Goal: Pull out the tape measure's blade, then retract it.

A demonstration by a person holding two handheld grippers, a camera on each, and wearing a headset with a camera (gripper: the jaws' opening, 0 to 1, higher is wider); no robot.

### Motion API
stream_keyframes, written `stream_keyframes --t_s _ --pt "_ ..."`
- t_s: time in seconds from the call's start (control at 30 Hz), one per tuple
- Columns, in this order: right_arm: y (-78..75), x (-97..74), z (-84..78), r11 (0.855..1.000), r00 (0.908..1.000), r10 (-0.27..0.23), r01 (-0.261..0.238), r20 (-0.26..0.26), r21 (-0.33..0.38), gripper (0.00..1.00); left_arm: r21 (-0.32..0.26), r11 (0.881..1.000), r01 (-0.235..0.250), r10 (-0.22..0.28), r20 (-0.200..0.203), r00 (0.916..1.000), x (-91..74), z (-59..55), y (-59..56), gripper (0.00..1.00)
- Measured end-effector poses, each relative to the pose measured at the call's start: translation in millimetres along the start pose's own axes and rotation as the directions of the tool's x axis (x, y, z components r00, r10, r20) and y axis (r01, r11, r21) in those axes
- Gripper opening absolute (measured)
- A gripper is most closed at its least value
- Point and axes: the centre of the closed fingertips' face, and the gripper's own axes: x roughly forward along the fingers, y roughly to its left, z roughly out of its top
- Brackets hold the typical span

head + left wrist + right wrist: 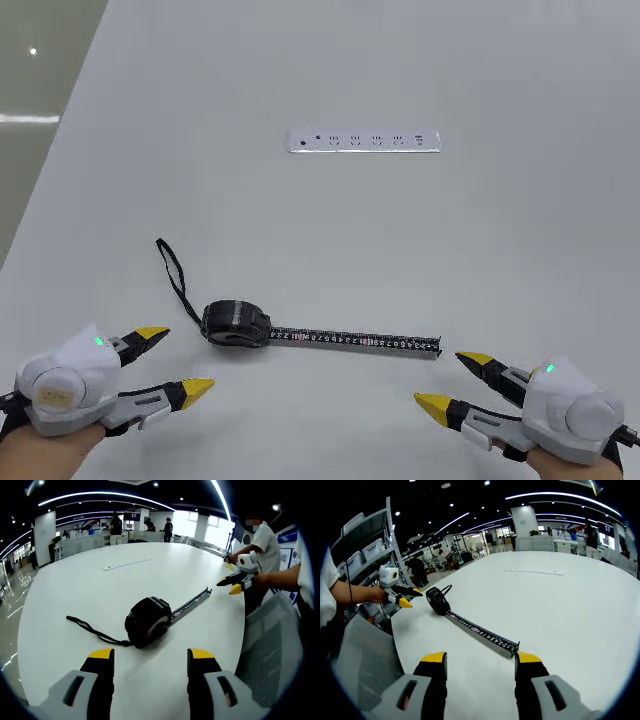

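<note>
**Tape measure on desk, blade out, both hand-held grippers off it**

- Tape measure [236, 324]: black case lying on the white desk [400, 230], front-left of centre in the head view.
- Blade [355, 341] is pulled out and lies flat on the desk, running from the case toward the person's right. The end hook [438, 348] is on the desk surface.
- Wrist strap [172, 272]: black loop trailing from the case's other side, away from the person, flat on the desk.
- Left hand-held gripper [185, 358]: 2 yellow-tipped jaws apart, nothing between them. It sits just left of the case, pointing at it, not touching. In the left gripper view the case sits ahead of the gap between the jaws.
- Right hand-held gripper [440, 378]: jaws apart, holding nothing. Its tips are near the end hook; the head view shows a small gap between the upper tip and the hook. The right gripper view puts the hook just beside 1 jaw tip; I cannot tell whether they touch there.
- White power strip [364, 141] lies farther back on the desk, well apart from the tape measure.
</note>
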Motion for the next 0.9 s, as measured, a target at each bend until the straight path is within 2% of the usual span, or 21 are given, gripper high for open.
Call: stream_keyframes --t_s 0.3,0.57,0.77,0.83,0.9 --pt "1.6 -11.1 -3.2 1.0 0.9994 -0.031 0.031 0.016 -0.002 0.54 -0.042 0.998 -0.047 0.047 0.008 0.9989 -12.2 -11.8 1.8 0.57" --pt "1.8 -22.1 -2.8 0.999 0.9972 -0.053 0.053 0.052 0.007 0.56 -0.085 0.993 -0.077 0.079 0.024 0.9966 -20.5 -21.1 0.5 0.58" --pt "4.7 -29.1 -2.3 0.998 0.9951 -0.065 0.064 0.074 0.012 0.57 -0.107 0.99 -0.088 0.092 0.034 0.9951 -27.4 -25.4 -5.5 0.58" --pt "5.4 -32.0 -2.7 0.997 0.9939 -0.072 0.072 0.084 0.012 0.57 -0.122 0.989 -0.085 0.091 0.047 0.9947 -30.1 -25.8 -10.6 0.58" --pt "7.0 -33.7 -3.4 0.997 0.9936 -0.071 0.07 0.088 0.013 0.57 -0.12 0.989 -0.088 0.094 0.043 0.9946 -32.4 -29.3 -11.6 0.59"
